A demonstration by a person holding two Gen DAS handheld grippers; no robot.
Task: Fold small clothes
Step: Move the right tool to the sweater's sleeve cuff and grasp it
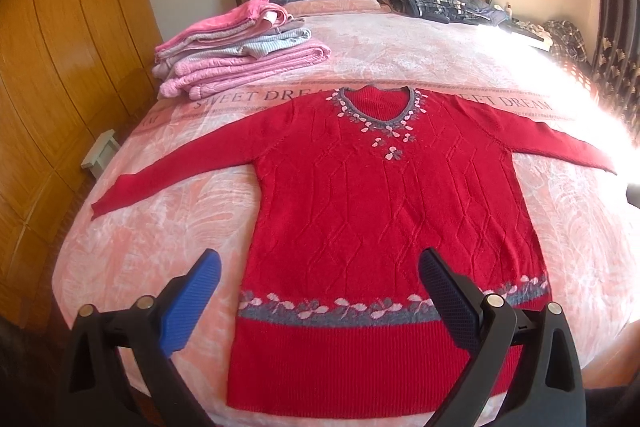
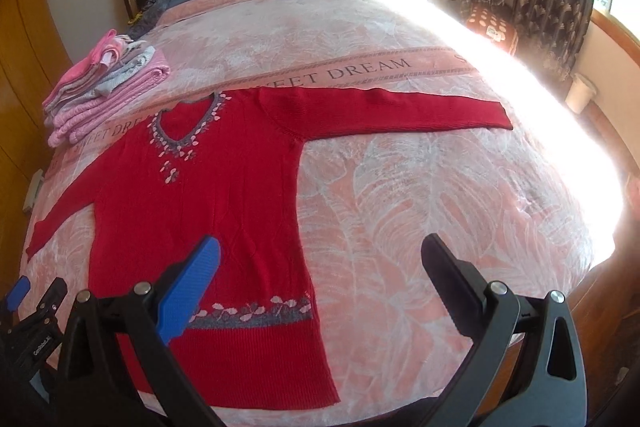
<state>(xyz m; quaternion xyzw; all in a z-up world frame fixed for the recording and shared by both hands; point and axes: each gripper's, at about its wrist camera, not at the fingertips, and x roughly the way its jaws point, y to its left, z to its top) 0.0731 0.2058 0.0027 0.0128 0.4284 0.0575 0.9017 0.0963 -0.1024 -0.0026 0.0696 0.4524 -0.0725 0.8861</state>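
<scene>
**So: sweater laid out, fold not started**

Red sweater (image 1: 360,211) lies flat, front up, on the pink bedspread (image 1: 400,47), both sleeves spread wide, hem nearest the cameras. No fold in it yet. Judging by that, we're at the start of this garment: spread done, first grasp pending.

Left gripper (image 1: 320,291): jaws wide apart, nothing between them. It hovers over the hem band, left half of the body, and points up the sweater toward the neckline. Whether it touches the fabric I cannot tell, though it looks clear.

Right gripper (image 2: 320,283): also spread wide and empty. It sits off the sweater's right side edge, near the hem corner; one finger is over red knit, the other over bare bedspread. The left gripper's blue pad shows in the right view's lower-left corner, so the two are close, side by side at the foot of the bed.

Next move, my guess: take a sleeve cuff (image 2: 500,115) or a side edge and bring it across the body. The right sleeve reaches far out toward the sunlit patch, so that needs a long reach. The knit is thick and floppy, so pinch one layer and lift cleanly.

Stack of folded clothes (image 1: 236,55) sits at upper left of the bed, well apart from the sweater; likely drop spot.
</scene>
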